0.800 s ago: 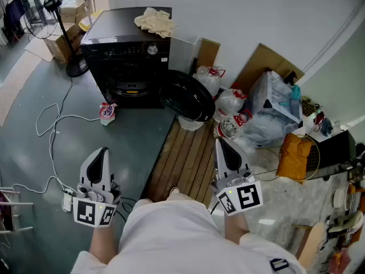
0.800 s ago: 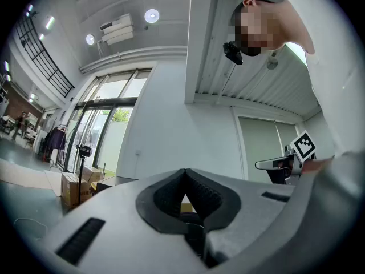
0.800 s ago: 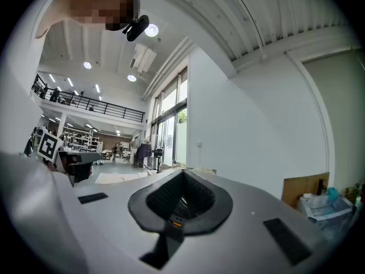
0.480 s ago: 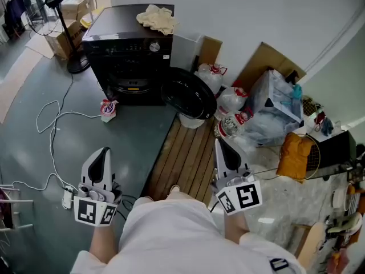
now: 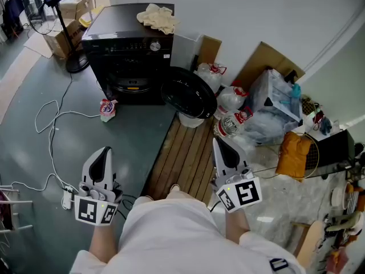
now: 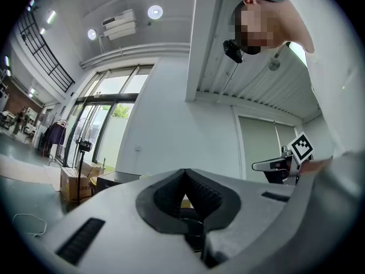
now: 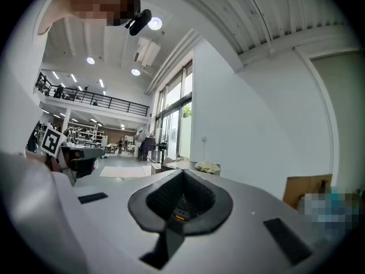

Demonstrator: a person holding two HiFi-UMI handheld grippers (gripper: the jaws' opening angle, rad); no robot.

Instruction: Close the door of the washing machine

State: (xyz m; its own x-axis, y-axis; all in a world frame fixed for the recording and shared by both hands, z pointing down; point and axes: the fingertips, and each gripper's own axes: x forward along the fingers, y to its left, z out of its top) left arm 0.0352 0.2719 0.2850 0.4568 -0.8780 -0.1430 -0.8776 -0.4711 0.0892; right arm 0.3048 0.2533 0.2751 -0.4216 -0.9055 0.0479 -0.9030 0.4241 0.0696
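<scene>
A black front-loading washing machine (image 5: 128, 50) stands against the far wall. Its round door (image 5: 188, 99) hangs open, swung out to the right of the drum opening (image 5: 131, 79). Both grippers are held low near my body, well short of the machine. My left gripper (image 5: 103, 151) is over the grey floor and points toward the machine, its jaws (image 6: 183, 173) shut with nothing between them. My right gripper (image 5: 217, 141) is over the wooden slats below the door, and its jaws (image 7: 181, 173) are also shut and hold nothing.
A crumpled cloth (image 5: 155, 19) lies on the machine's top. A wooden slat board (image 5: 185, 158) runs from my feet toward the door. Plastic bags (image 5: 231, 104) and cardboard (image 5: 268, 61) crowd the right. A white cable (image 5: 51, 130), a packet (image 5: 107, 108) and a fan stand (image 5: 71, 44) are on the left.
The head view has shifted a little, so the machine sits slightly lower in the frame. Both grippers stay shut in about the same place.
</scene>
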